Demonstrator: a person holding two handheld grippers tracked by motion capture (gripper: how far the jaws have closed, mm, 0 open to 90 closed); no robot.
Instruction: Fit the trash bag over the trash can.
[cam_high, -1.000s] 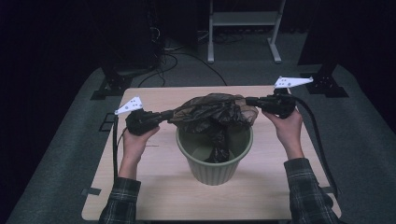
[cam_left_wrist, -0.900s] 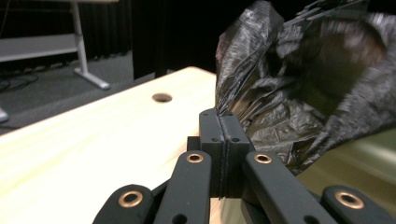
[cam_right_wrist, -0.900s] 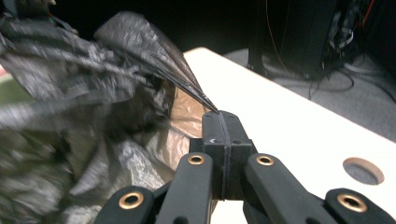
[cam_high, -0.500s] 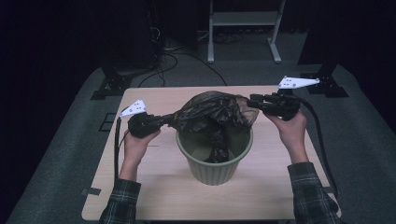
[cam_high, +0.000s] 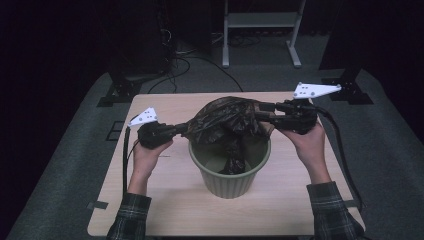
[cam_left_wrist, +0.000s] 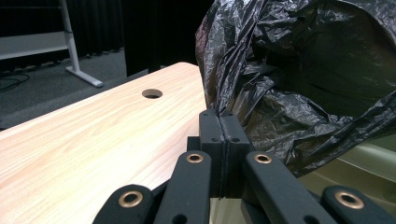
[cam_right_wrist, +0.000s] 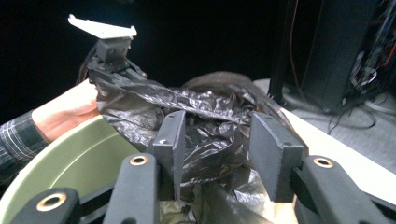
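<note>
With my left tool (cam_high: 186, 129) clamped on the black bag (cam_high: 225, 120) above the green bin (cam_high: 230, 175), my right tool (cam_right_wrist: 219, 149) stands apart; I would close it on the opposite rim, then spread evenly.

Black bag (cam_high: 227, 120), green bin (cam_high: 230, 175), light wood table (cam_high: 165, 200), seemingly plaid sleeves (cam_high: 332, 212).
</note>
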